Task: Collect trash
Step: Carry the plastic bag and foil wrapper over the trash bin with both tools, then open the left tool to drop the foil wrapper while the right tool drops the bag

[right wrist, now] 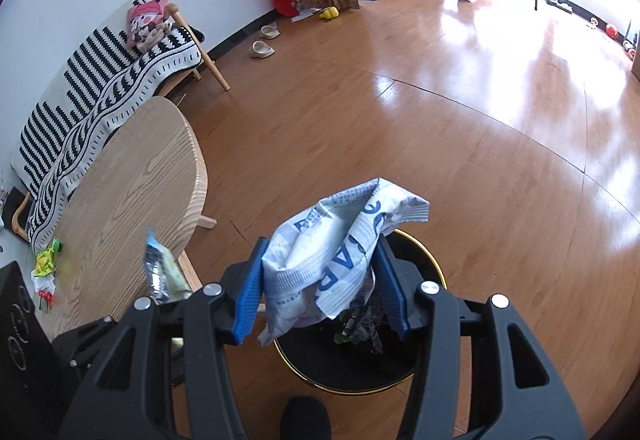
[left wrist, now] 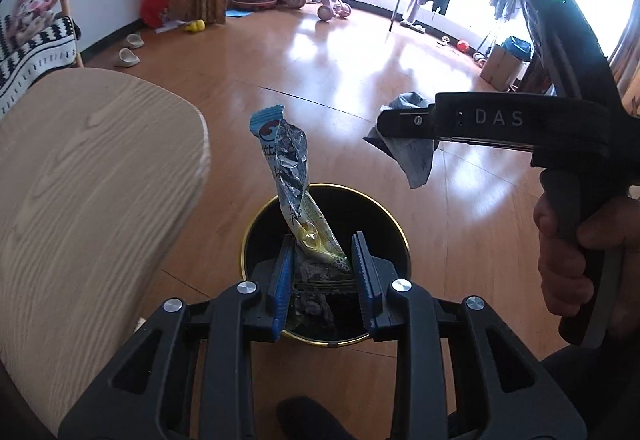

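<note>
Only the right wrist view shows leftover wrappers (right wrist: pixel 44 268) on the table (right wrist: pixel 132 176).

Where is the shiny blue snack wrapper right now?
The snack wrapper is pinched in the left gripper, sticking up right above the black trash bin, beside the wooden table.

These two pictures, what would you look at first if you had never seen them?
Probably the crinkly silver and blue wrapper sticking up from the left tongs, right over the black bin with a gold rim. Next, the big crumpled white and blue bag pinched in the right tongs above the same bin, beside the round wooden table.
</note>
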`<state>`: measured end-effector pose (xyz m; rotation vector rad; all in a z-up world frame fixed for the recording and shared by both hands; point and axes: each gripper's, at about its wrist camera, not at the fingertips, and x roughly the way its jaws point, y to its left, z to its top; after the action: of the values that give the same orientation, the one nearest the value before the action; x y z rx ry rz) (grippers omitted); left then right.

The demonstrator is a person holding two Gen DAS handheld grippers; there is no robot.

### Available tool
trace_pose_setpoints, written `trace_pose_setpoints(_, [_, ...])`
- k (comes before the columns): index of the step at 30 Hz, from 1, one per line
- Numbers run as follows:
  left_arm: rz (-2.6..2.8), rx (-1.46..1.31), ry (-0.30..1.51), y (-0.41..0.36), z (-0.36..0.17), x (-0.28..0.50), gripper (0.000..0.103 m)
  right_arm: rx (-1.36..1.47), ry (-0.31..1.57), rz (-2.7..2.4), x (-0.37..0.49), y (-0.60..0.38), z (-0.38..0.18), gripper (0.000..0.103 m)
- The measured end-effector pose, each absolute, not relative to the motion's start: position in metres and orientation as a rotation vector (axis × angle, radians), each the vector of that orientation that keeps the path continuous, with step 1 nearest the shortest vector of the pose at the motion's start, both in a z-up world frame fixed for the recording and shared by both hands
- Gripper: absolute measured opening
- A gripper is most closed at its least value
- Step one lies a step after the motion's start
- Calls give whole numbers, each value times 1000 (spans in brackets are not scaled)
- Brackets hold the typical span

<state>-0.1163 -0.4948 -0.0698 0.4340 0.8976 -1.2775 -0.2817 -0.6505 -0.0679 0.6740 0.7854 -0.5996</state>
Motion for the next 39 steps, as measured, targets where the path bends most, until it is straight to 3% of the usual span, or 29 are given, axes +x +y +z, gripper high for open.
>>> trace_pose_setpoints(9, [-1319, 464, 928, -508, -80, -109, 31, 692, 772, -622, -288, -651, -67, 51])
trace_pose_setpoints(10, [-1322, 472, 935, -511, -82, -110, 38, 694, 771, -624, -289, -650, -67, 51])
trace_pose_setpoints(11, [-1321, 480, 940, -513, -83, -110, 50, 695, 771, -626, -290, -650, -67, 51])
trace_pose_setpoints(13, [-1315, 487, 932, -514, -83, -111, 61, 698, 772, -626, -290, -650, -67, 51])
trace_pose_setpoints(28, [-1307, 441, 898, -493, -68, -104, 65, 682, 807, -593, -280, -650, -70, 53])
trace_pose_setpoints(33, [-1298, 417, 891, -484, -61, -99, 69, 687, 791, -599, -277, -650, -69, 70])
trace_pose_setpoints(39, [-1287, 396, 862, -469, -47, -97, 75, 678, 784, -598, -271, -644, -66, 72])
